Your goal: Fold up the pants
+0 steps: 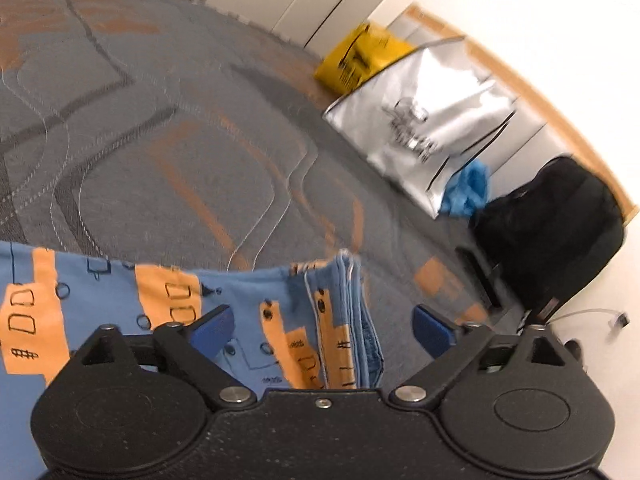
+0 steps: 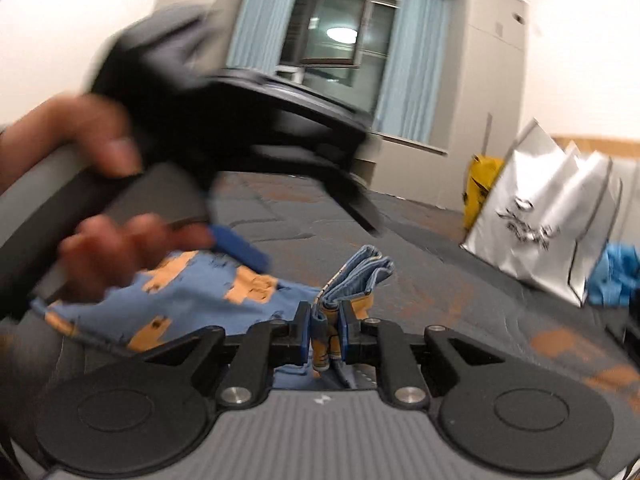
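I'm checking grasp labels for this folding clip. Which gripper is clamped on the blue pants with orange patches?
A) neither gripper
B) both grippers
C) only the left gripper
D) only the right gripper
D: in the right wrist view the right gripper has its blue pads pinched on a bunched edge of the blue pants with orange patches, while the left gripper stands wide open over the cloth.

On the grey-orange bedspread [image 1: 168, 128], far right: yellow bag [image 1: 362, 58], silver bag [image 1: 432, 128], blue cloth [image 1: 466, 190], black backpack [image 1: 556, 232]. Window [image 2: 336, 36] beyond.
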`<move>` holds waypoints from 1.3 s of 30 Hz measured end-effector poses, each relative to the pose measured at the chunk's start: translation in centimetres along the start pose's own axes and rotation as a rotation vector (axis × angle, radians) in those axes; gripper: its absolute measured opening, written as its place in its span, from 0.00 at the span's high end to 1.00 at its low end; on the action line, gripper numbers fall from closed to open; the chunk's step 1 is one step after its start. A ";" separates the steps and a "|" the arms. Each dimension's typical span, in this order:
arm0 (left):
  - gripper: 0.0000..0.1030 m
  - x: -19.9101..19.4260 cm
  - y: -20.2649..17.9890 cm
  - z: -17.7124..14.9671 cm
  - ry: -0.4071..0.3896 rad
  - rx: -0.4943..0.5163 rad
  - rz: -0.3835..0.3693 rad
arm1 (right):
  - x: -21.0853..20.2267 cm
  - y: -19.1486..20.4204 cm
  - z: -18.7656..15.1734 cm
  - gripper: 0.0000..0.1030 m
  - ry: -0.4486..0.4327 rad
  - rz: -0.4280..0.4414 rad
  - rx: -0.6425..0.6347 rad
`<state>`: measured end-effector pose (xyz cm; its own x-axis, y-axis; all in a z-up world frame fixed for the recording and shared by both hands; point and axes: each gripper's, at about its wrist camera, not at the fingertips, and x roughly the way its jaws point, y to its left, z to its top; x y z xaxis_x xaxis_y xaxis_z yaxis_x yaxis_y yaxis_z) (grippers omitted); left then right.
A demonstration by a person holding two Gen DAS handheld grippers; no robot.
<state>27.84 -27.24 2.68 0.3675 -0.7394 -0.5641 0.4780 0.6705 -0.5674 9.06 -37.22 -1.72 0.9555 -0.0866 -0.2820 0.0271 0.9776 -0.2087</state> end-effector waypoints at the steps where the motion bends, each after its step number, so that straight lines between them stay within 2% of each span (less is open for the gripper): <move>1: 0.13 0.4 0.0 -0.1 0.009 -0.003 -0.007 | 0.1 0.4 0.1 0.84 0.003 0.002 -0.014; 5: 0.15 0.4 0.1 -0.7 0.040 -0.014 -0.039 | 0.2 1.7 0.0 0.84 0.012 0.003 -0.063; 8: 0.17 0.1 -0.1 -0.9 0.045 0.000 -0.034 | 0.1 2.5 -0.2 0.84 0.020 0.006 -0.087; 11: 0.37 -0.2 0.0 -0.8 0.033 0.000 -0.011 | 0.0 3.0 -0.2 0.84 0.025 0.008 -0.106; 13: 0.63 -0.6 0.3 -0.8 0.019 -0.007 0.010 | -0.3 3.4 -0.3 0.85 0.026 0.014 -0.113; 14: 0.72 -0.8 0.6 -0.8 0.014 -0.013 0.017 | -0.5 3.5 -0.3 0.85 0.025 0.014 -0.116; 15: 0.91 -1.0 0.9 -0.8 0.012 -0.019 0.019 | -0.6 3.8 -0.2 0.85 0.023 0.012 -0.122; 18: 0.90 -1.9 1.6 -0.9 -0.002 -0.041 0.011 | -1.0 4.3 -0.2 0.85 0.012 0.002 -0.130; 22: 0.90 -2.8 2.0 -0.9 -0.015 -0.062 -0.001 | -0.8 5.1 -0.2 0.75 -0.001 -0.041 -0.172; 25: 0.90 -3.7 2.0 -0.9 -0.020 -0.069 -0.015 | -0.4 5.8 -0.3 0.75 0.005 -0.059 -0.204; 29: 0.90 -5.7 2.5 -0.8 -0.040 -0.076 -0.024 | -0.6 6.9 0.2 0.75 -0.033 -0.095 -0.250; 30: 0.90 -6.3 2.7 -0.7 -0.046 -0.078 -0.024 | -0.8 7.2 0.3 0.78 -0.043 -0.091 -0.258; 31: 0.90 -6.9 2.9 -0.7 -0.051 -0.077 -0.023 | -1.1 7.5 0.6 0.82 -0.052 -0.080 -0.260; 35: 0.90 -9.7 4.2 -0.9 -0.064 -0.067 -0.009 | -2.0 8.6 1.8 0.83 -0.078 0.002 -0.253; 39: 0.90 -12.5 6.5 -1.3 -0.071 -0.061 0.041 | -2.5 9.9 3.1 0.83 -0.077 0.145 -0.191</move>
<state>25.29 -13.56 5.22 0.4423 -0.7123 -0.5450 0.4129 0.7011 -0.5813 7.81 -26.77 -0.17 0.9652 0.0737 -0.2510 -0.1607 0.9241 -0.3466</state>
